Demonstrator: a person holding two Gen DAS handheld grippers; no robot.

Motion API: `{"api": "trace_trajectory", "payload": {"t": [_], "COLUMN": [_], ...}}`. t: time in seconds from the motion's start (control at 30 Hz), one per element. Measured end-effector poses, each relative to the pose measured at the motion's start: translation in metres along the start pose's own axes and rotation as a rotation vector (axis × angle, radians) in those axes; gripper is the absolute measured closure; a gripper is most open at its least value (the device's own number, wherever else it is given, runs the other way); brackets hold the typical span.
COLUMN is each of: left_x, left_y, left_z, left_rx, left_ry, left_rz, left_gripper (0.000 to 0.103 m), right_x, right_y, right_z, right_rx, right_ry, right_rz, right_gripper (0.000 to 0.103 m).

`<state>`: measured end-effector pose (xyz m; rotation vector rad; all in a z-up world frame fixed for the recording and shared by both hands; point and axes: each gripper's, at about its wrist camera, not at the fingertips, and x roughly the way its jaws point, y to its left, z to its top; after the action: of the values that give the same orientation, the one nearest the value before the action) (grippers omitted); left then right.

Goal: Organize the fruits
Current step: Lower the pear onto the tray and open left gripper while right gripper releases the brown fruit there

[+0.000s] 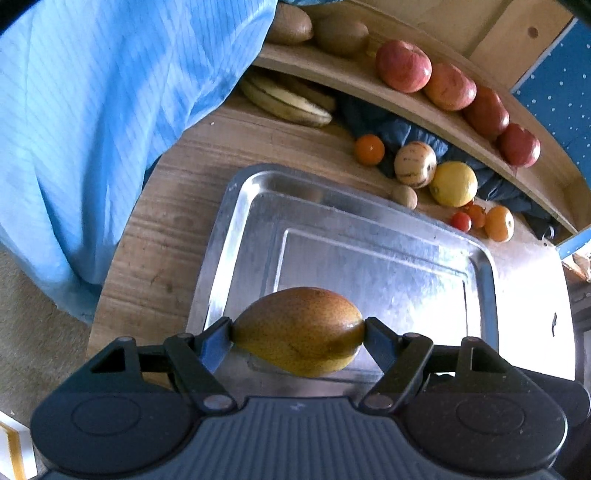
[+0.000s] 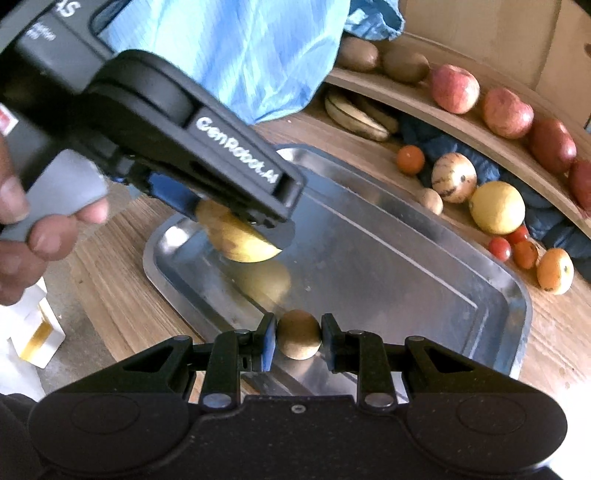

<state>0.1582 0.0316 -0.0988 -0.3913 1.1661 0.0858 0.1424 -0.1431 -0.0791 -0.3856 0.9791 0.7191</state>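
My left gripper (image 1: pixel 298 330) is shut on a yellow-brown pear (image 1: pixel 299 330), held just above the near end of the steel tray (image 1: pixel 480 266). From the right wrist view the same pear (image 2: pixel 236 236) hangs over the tray's left end (image 2: pixel 151 254) under the left gripper's body, its reflection below it. My right gripper (image 2: pixel 298 338) is shut on a small round brown fruit (image 2: pixel 298 334) above the tray's near rim. Beyond the tray lie a yellow lemon (image 1: pixel 453 183), a striped pale fruit (image 1: pixel 414 164), small oranges and cherry tomatoes.
A curved wooden shelf (image 1: pixel 369 85) holds red apples (image 1: pixel 403 66) and kiwis (image 1: pixel 341 35); bananas (image 1: pixel 284 98) lie under it. A blue cloth (image 1: pixel 110 110) hangs at left. A dark blue cloth (image 2: pixel 443 144) lies behind the loose fruits. A hand (image 2: pixel 22 229) grips the left gripper's handle.
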Motion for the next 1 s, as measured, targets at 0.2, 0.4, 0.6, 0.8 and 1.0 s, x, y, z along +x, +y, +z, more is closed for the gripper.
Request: {"api": "trace_trajectory", "payload": {"t": [0.2,0.4,0.6,0.8,1.0], "left_x": [-0.001,0.000,0.001,0.001,0.001], "left_y": [-0.001,-0.003,-0.004,-0.006,-0.008], "left_z": [-0.004,-0.008,-0.011,-0.013,-0.013], "left_rx": [0.002,0.013,0.033,0.058,0.073], "left_ry": [0.010,0.017,0.028,0.027,0.023], "left_rz": [0.010,0.018,0.029,0.042,0.054], "left_gripper": [0.023,0.023,0.023,0.023,0.023], "right_x": [0.001,0.001,0.000,-0.002,-0.003], "right_y": [-0.006,-0.009,-0.012,-0.015,-0.016], "right_z": [-0.006,-0.011,-0.014,-0.017,-0.019], "right_rx": [0.023,0.029,0.040,0.046,0.056], "right_ry": [0.017,0.028,0.029,0.026,0.021], "right_rz": [-0.011,-0.014,-0.017,-0.016,-0.013], "right_gripper": [0.075,0.075,0.075,0.075,0.072]}}
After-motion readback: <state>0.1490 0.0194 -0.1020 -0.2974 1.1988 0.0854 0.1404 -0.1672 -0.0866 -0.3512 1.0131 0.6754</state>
